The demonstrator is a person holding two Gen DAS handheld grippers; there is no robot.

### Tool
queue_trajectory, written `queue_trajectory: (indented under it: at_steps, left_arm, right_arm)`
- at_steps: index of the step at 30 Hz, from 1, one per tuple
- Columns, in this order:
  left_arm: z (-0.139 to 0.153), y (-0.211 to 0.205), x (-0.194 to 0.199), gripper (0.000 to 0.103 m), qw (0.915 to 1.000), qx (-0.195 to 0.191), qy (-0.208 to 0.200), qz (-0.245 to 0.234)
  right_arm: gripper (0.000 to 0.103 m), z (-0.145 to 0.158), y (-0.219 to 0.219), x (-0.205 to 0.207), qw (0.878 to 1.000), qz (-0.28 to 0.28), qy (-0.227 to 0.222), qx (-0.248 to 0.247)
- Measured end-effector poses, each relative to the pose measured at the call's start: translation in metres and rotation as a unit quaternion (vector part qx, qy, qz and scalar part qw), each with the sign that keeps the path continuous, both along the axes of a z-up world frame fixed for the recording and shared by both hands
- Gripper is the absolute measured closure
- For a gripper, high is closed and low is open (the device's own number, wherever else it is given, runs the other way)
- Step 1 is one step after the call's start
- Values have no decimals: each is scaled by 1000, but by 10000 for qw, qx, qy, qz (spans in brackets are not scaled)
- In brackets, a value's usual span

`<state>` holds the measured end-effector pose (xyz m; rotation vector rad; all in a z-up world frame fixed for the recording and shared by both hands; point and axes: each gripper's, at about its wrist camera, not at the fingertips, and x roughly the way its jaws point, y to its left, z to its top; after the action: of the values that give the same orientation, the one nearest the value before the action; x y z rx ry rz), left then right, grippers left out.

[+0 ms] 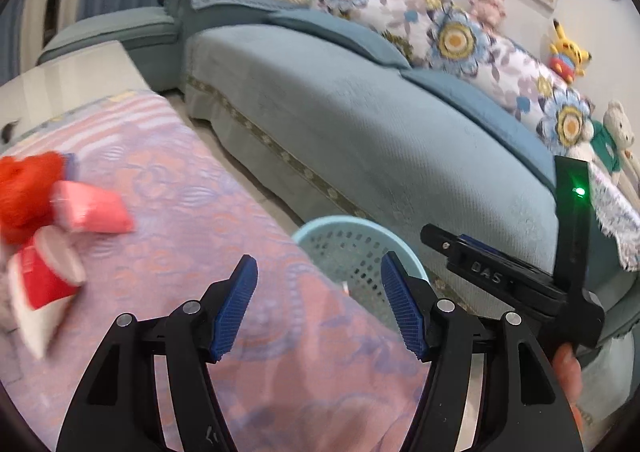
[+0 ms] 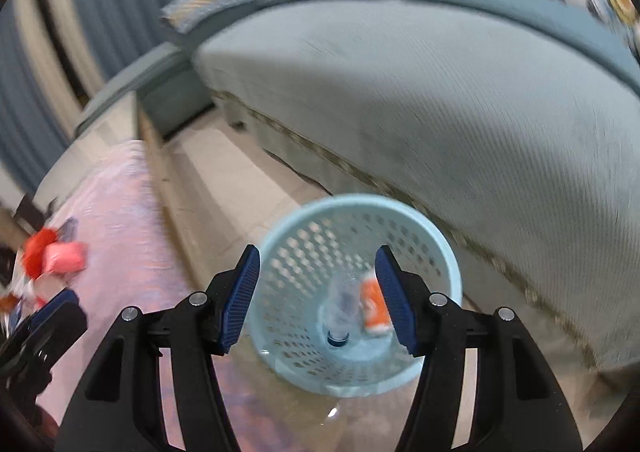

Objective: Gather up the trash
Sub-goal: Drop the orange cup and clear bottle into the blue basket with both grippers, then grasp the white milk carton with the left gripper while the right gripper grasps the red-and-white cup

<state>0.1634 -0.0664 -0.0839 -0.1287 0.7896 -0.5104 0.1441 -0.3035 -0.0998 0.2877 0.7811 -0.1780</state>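
Trash in bin: clear plastic bottle w/ dark blue cap (image 2: 341, 306) + orange-white drink can (image 2: 374, 306) lie inside light blue perforated plastic basket (image 2: 448, 252), on floor betw. table and sofa.
Bottle axis: long axis runs far-to-near, cap toward near side; can beside it on right, roughly parallel.
Trash left: red paper cup (image 1: 44, 276), pink packet (image 1: 94, 212), red fuzzy clump (image 1: 24, 192) on pink-lilac patterned cloth of table (image 1: 168, 180), far left.
Right hand-held gripper (image 2: 318, 298): above basket, jaws apart, empty.
Left hand-held gripper (image 1: 318, 306): over table's near edge, jaws apart, empty.
Step tip: prob. next is swing left to cup; close across its body, not rim, so it won't crush or slip.
Beyond: teal fabric sofa (image 1: 380, 124) w/ floral cushions, plush toys.
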Motion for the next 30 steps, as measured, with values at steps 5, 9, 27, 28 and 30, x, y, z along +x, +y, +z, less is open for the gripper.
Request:
queue_trajectory:
  at_steps: [5, 9, 27, 28, 30]
  left_arm:
    - [28, 66, -29, 40, 9973, -209, -311, 637]
    - [45, 136, -61, 40, 9877, -301, -538, 1438]
    - [15, 340, -104, 40, 9461, -168, 68, 3234]
    - [10, 337, -99, 40, 9497, -194, 135, 3121]
    - [0, 332, -88, 40, 9565, -160, 279, 2900]
  right_arm:
    - [47, 44, 70, -22, 9926, 878, -740, -403]
    - [47, 63, 126, -33, 9815, 1531, -1044, -480]
    - [68, 25, 303, -9, 9466, 3176, -416, -366]
    - [68, 21, 302, -6, 9485, 3127, -347, -354]
    - [68, 16, 298, 0, 9516, 3047, -231, -327]
